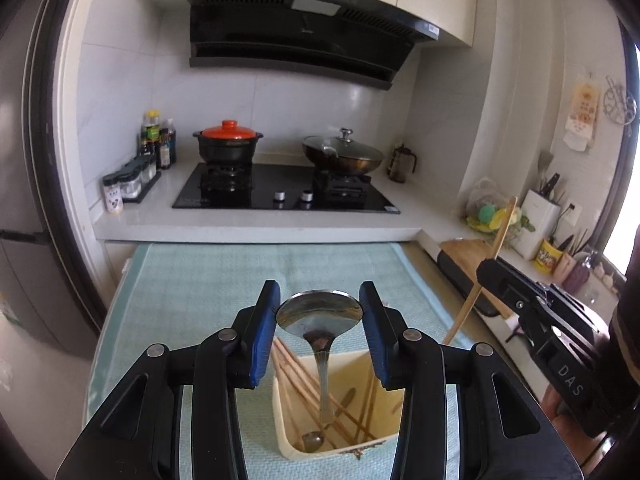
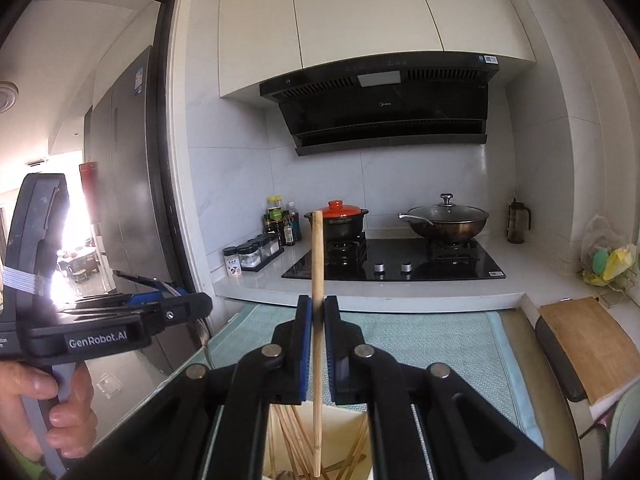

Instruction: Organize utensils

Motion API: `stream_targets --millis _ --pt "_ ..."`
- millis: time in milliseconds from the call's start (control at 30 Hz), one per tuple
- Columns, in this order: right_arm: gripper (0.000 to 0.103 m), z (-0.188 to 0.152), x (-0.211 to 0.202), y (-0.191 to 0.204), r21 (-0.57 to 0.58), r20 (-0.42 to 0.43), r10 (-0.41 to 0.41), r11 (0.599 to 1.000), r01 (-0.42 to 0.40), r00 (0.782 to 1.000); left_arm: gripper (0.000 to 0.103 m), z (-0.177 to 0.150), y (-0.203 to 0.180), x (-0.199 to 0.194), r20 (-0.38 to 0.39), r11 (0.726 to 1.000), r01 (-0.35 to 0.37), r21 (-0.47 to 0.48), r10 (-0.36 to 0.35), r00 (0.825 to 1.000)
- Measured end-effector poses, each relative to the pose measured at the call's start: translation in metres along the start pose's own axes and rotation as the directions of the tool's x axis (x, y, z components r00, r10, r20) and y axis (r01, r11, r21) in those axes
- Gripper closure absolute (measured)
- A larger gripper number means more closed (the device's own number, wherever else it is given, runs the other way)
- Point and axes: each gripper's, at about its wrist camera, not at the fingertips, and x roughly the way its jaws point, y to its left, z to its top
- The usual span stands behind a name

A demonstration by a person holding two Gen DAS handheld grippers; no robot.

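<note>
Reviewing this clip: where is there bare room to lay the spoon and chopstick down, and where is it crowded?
The teal mat lies bare between the counter edge and the cream bin, also left of the bin. The bin itself is crowded with chopsticks. The white counter in front of the stove is a free strip. The right counter, by the cutting board, is cluttered.

One ladle [image 1: 320, 312] sits between the left gripper's [image 1: 320, 334] pads; one chopstick [image 2: 317, 320] stands in the right gripper [image 2: 318, 344]; one bin [image 1: 384, 376] lies below.
</note>
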Motion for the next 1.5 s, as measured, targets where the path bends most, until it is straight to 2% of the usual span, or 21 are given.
stream_targets --millis 133,233,300,333,367,400,433,500,567,600,667,767,1033,1133,1300,1400,1500 --pt "0.097 -0.028 0.045 -0.009 0.013 -0.105 0.024 1.0 -0.022 0.994 0.062 -0.022 0.001 0.046 -0.089 1.0 -0.021 0.009 0.022 0.996" --pt "0.096 -0.055 0.072 -0.019 0.075 -0.215 0.055 0.996 -0.04 0.975 0.061 -0.043 0.006 0.07 -0.151 0.999 -0.04 0.0 0.039 0.988" --pt "0.095 -0.07 0.083 -0.026 0.108 -0.268 0.069 0.993 -0.041 0.961 0.058 -0.053 0.012 0.076 -0.166 0.999 -0.049 -0.015 0.046 0.985" --pt "0.09 -0.075 0.088 -0.029 0.115 -0.292 0.067 0.993 -0.034 0.954 0.048 -0.057 0.014 0.075 -0.167 0.998 -0.053 -0.019 0.049 0.985" --pt "0.075 -0.079 0.09 -0.032 0.121 -0.306 0.061 0.992 -0.024 0.95 0.036 -0.058 0.016 0.073 -0.163 0.998 -0.061 -0.022 0.057 0.985" --pt "0.066 -0.08 0.089 -0.036 0.13 -0.309 0.057 0.991 -0.017 0.949 0.032 -0.059 0.017 0.067 -0.151 0.997 -0.07 -0.026 0.066 0.986" --pt "0.051 -0.08 0.086 -0.04 0.14 -0.302 0.05 0.99 -0.008 0.952 0.027 -0.058 0.019 0.061 -0.136 0.997 -0.076 -0.027 0.072 0.988" --pt "0.047 -0.075 0.075 -0.044 0.154 -0.274 0.041 0.988 0.002 0.961 0.021 -0.056 0.019 0.046 -0.104 0.996 -0.085 -0.026 0.082 0.991" --pt "0.047 -0.066 0.059 -0.042 0.153 -0.25 0.042 0.988 -0.003 0.967 0.004 -0.057 0.014 0.026 -0.06 0.994 -0.112 -0.014 0.111 0.992" --pt "0.046 -0.062 0.049 -0.039 0.141 -0.237 0.039 0.99 -0.006 0.971 0.002 -0.059 0.011 0.015 -0.034 0.992 -0.129 -0.004 0.129 0.991" --pt "0.036 -0.056 0.025 -0.03 0.108 -0.204 0.025 0.994 -0.003 0.979 0.001 -0.068 0.001 -0.006 0.01 0.987 -0.156 0.021 0.156 0.988" --pt "0.02 -0.054 -0.017 -0.016 0.074 -0.148 0.003 0.997 0.008 0.989 0.0 -0.085 -0.013 -0.031 0.038 0.981 -0.185 0.057 0.183 0.982" --pt "0.012 -0.077 -0.106 0.01 0.057 -0.079 -0.046 0.997 0.051 0.996 0.0 -0.132 -0.046 -0.088 0.09 0.962 -0.246 0.117 0.237 0.967" --pt "0.0 -0.086 -0.123 0.011 0.084 -0.093 -0.066 0.994 0.074 0.993 0.0 -0.144 -0.053 -0.106 0.102 0.959 -0.259 0.112 0.248 0.963" --pt "0.0 -0.099 -0.139 0.004 0.147 -0.129 -0.036 0.988 0.055 0.991 0.0 -0.159 -0.057 -0.128 0.106 0.951 -0.287 0.116 0.276 0.955" --pt "0.0 -0.105 -0.154 0.011 0.129 -0.121 -0.053 0.989 0.069 0.991 0.0 -0.171 -0.056 -0.14 0.097 0.949 -0.297 0.111 0.287 0.953" --pt "0.0 -0.115 -0.165 0.021 0.106 -0.149 -0.021 0.994 0.037 0.989 0.0 -0.183 -0.053 -0.149 0.071 0.954 -0.287 0.084 0.282 0.957"
